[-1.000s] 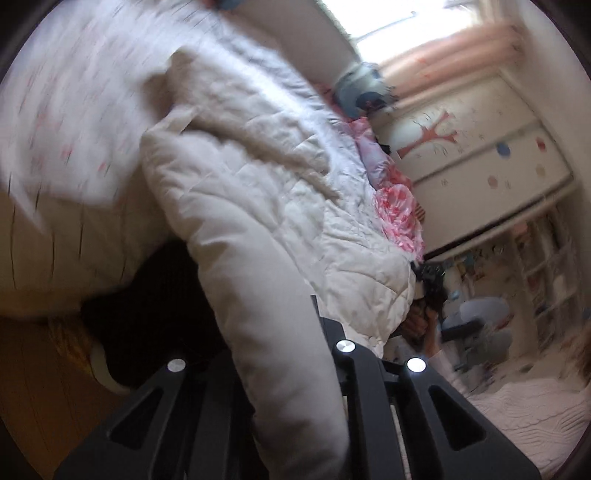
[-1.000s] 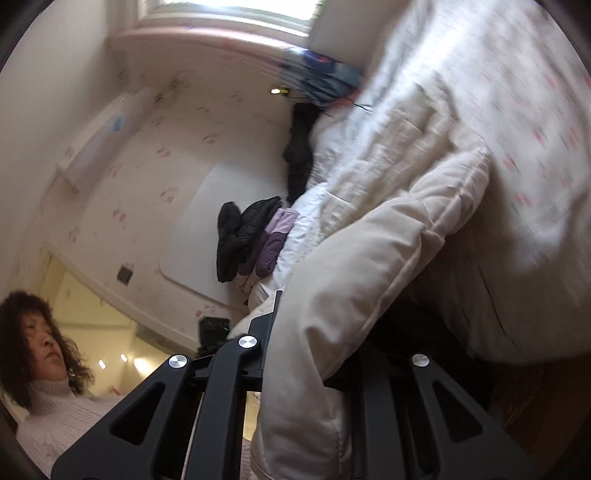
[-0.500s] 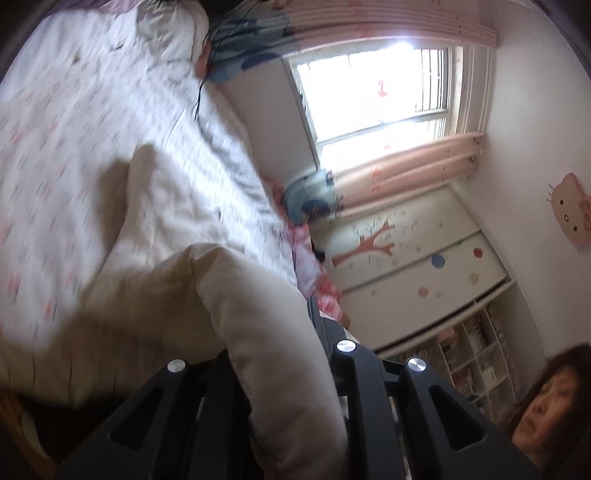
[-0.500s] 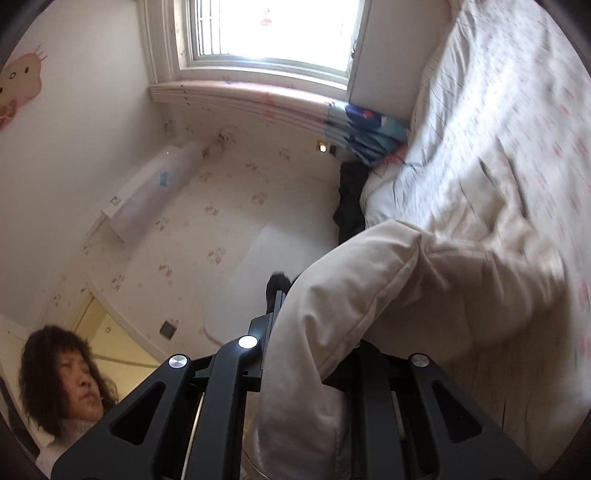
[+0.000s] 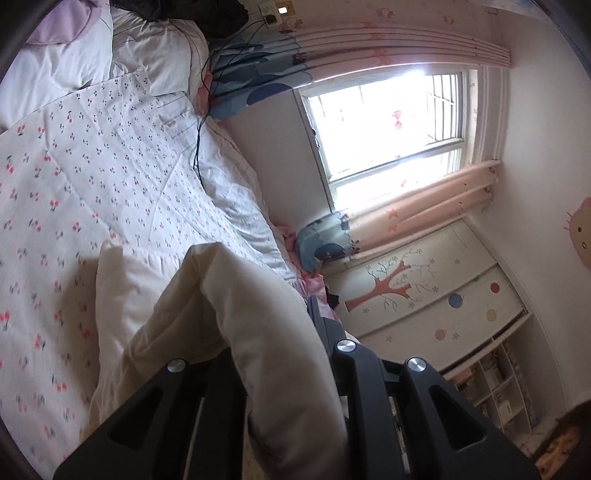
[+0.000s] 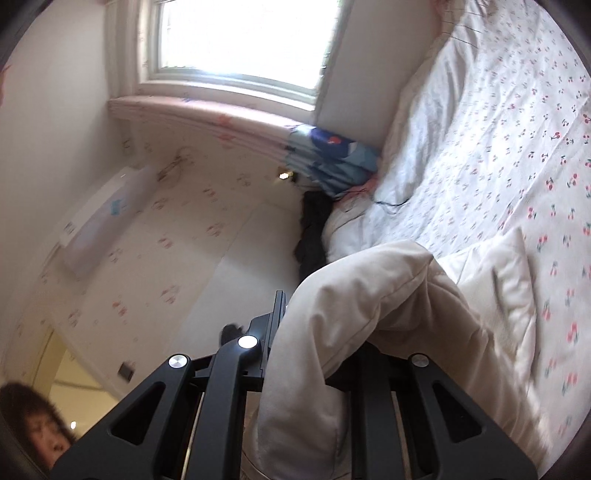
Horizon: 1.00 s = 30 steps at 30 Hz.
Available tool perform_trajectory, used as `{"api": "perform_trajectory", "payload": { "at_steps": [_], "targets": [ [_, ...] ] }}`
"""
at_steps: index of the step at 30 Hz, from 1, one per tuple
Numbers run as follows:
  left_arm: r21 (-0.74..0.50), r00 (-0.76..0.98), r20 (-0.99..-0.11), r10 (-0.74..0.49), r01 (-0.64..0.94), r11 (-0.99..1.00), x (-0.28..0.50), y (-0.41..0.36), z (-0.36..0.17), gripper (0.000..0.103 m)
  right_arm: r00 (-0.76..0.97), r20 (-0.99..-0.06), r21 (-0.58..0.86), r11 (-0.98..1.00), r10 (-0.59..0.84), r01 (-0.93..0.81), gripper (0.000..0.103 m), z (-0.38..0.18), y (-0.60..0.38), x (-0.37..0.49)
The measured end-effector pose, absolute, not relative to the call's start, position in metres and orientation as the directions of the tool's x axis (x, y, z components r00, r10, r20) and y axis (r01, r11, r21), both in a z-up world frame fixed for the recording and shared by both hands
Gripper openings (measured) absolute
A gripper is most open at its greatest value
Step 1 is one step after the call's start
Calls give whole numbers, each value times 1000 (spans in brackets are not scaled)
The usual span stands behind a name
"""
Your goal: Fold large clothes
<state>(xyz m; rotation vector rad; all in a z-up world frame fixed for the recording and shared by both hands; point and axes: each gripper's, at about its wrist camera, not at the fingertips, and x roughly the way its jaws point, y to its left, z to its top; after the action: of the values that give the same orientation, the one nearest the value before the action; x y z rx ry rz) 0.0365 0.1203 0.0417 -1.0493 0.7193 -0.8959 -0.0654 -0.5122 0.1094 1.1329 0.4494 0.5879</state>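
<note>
A cream padded coat (image 5: 236,302) drapes from both grippers down onto the bed. My left gripper (image 5: 280,373) is shut on a thick fold of the coat, held above the cherry-print bedspread (image 5: 74,177). My right gripper (image 6: 314,354) is shut on another fold of the same coat (image 6: 369,295), also above the bedspread (image 6: 517,129). The fingertips of both grippers are hidden by the fabric. The coat's lower part lies folded on the bed in both views.
White pillows (image 5: 155,55) and dark clothes (image 5: 177,11) lie at the bed's head. A window (image 5: 388,122) with pink curtains, a wardrobe (image 5: 424,295) and shelves (image 5: 498,384) stand beyond the bed. A person's face (image 6: 33,432) shows at the lower left of the right wrist view.
Both grippers have lifted and swung forward over the bed with the coat in them. The coat's held edge has come over its lower part, which now lies on the bedspread.
</note>
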Motion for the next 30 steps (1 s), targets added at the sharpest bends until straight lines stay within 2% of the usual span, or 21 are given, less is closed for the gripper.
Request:
{"api": "perform_trajectory", "payload": {
  "at_steps": [5, 9, 13, 17, 19, 21, 22, 23, 24, 26, 27, 30],
  "targets": [
    [-933, 514, -126, -849, 229, 278, 90, 102, 16, 12, 784, -156, 936, 344, 601, -77, 13, 69, -518, -2],
    [-945, 555, -190, -810, 119, 304, 123, 94, -39, 12, 774, -280, 928, 368, 568, 66, 13, 16, -517, 42],
    [-954, 556, -258, -790, -15, 301, 137, 97, -95, 12, 759, -325, 917, 385, 564, 107, 13, -13, -512, 59],
    [-948, 556, -279, -783, -29, 318, 137, 96, -105, 13, 748, -321, 921, 377, 580, 103, 20, -20, -510, 67],
    [-952, 548, -271, -791, -31, 305, 137, 97, -101, 16, 743, -310, 926, 367, 593, 93, 31, -16, -510, 67],
    [-964, 545, -243, -802, -41, 264, 137, 100, -96, 23, 750, -280, 936, 343, 600, 75, 61, -5, -508, 64],
    [-972, 554, -215, -804, -38, 233, 136, 104, -92, 32, 763, -265, 940, 335, 590, 67, 68, 6, -507, 63],
    [-980, 569, -178, -803, -31, 196, 135, 107, -89, 43, 775, -247, 943, 328, 582, 54, 83, 15, -508, 57],
    [-986, 589, -145, -795, -21, 165, 131, 113, -85, 47, 783, -233, 940, 340, 576, 29, 90, 28, -504, 52],
    [-984, 616, -126, -778, 19, 175, 124, 115, -67, 59, 777, -265, 889, 456, 571, -32, 91, 58, -491, 38],
    [-979, 621, -123, -774, 50, 196, 122, 113, -57, 61, 763, -310, 842, 536, 567, -56, 92, 70, -480, 35],
    [-917, 609, -161, -777, 199, 346, 112, 86, -16, 71, 666, -542, 598, 792, 513, -123, 94, 90, -421, 40]
  ]
}}
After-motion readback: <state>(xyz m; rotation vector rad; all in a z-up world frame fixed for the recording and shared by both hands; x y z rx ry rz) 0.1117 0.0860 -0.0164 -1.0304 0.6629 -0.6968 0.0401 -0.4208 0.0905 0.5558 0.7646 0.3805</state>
